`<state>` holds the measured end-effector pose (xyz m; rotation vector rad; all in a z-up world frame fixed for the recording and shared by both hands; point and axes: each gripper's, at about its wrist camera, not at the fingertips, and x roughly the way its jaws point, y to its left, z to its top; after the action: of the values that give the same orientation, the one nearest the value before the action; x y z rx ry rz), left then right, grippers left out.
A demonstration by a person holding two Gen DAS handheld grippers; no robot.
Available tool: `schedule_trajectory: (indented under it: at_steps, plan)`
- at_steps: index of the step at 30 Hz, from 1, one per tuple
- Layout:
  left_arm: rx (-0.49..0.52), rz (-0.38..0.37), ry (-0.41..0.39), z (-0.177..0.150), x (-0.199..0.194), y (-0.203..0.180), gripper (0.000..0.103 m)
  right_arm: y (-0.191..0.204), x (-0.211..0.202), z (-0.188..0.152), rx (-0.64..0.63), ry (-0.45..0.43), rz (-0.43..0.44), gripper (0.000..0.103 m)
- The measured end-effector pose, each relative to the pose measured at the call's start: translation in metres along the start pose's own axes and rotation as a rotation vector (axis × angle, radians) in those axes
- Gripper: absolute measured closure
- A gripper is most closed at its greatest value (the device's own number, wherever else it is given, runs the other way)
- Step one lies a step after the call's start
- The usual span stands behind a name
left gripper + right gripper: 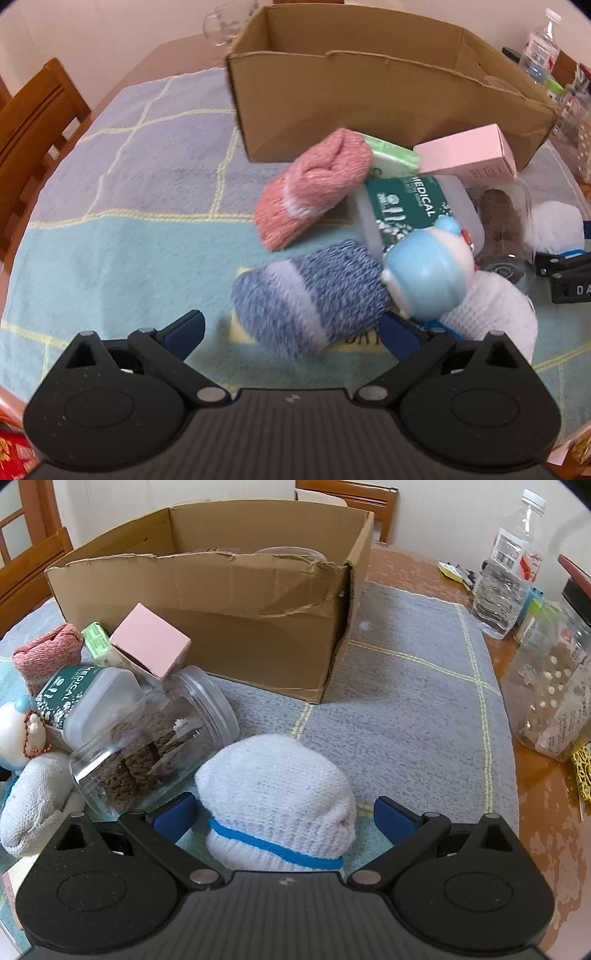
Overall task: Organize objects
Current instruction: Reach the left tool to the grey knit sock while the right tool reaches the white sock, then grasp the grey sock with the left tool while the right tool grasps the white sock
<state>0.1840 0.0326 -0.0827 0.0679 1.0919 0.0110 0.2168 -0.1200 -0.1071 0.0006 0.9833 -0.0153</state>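
A blue striped sock roll [310,295] lies on the checked cloth between the fingers of my left gripper [295,334], which is open around it. Just to its right stands a blue-and-white figurine [428,273], leaning on a white sock [491,317]. A pink sock roll [314,188] lies beyond, in front of the cardboard box [369,92]. My right gripper [284,819] is open, with a white sock roll with a blue band [277,801] sitting between its fingers. A clear jar [147,746] with brown pieces lies on its side to its left.
A green "MEDICAL" tub [92,701], a pink carton [151,642] and a green pack [98,642] crowd the box's front left corner. A water bottle [509,572] and clear jars [554,686] stand at the table's right edge. Wooden chair [37,122] on the left, glass mugs [221,26] behind.
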Motion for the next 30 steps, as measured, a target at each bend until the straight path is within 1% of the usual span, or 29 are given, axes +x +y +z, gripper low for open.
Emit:
schedule_trajectory:
  at_steps: [4, 7, 8, 9, 11, 12, 13, 15, 18, 24, 30]
  plan:
    - [0.008, -0.003, 0.005, 0.003, 0.007, -0.004, 0.008, 0.004, 0.000, 0.000, -0.014, -0.002, 0.001, 0.000]
    - [0.016, -0.006, 0.003, 0.003, 0.008, -0.004, 0.009, 0.010, -0.002, -0.001, -0.023, -0.002, 0.013, 0.002]
    - [0.014, -0.010, 0.001, 0.003, 0.008, -0.004, 0.011, 0.012, -0.003, -0.001, -0.030, -0.004, 0.011, 0.003]
    - [0.011, -0.017, -0.002, 0.004, 0.008, -0.003, 0.013, 0.014, -0.004, -0.001, -0.034, -0.007, 0.009, 0.006]
    - [0.004, -0.038, 0.002, 0.004, 0.009, -0.001, 0.021, 0.015, -0.005, 0.000, -0.032, -0.009, 0.012, 0.010]
    - [-0.002, -0.054, 0.007, 0.004, 0.008, 0.000, 0.023, 0.014, -0.006, 0.000, -0.030, -0.011, 0.006, 0.014]
    - [-0.006, -0.059, 0.007, 0.004, 0.008, 0.001, 0.024, 0.014, -0.007, 0.001, -0.026, -0.012, 0.001, 0.016]
    - [-0.001, -0.062, 0.004, 0.004, 0.006, 0.002, 0.027, 0.011, -0.008, 0.003, -0.017, -0.007, -0.006, 0.023]
    - [0.000, -0.073, 0.006, 0.004, 0.003, 0.004, 0.030, 0.009, -0.011, 0.003, -0.008, -0.002, 0.000, 0.028]
    - [0.027, -0.073, 0.004, 0.007, -0.008, 0.008, 0.032, 0.010, -0.020, 0.006, -0.022, 0.001, 0.003, 0.030]
    - [0.058, -0.089, 0.025, 0.012, -0.027, 0.017, 0.032, 0.001, -0.037, 0.015, 0.004, -0.007, 0.022, 0.030]
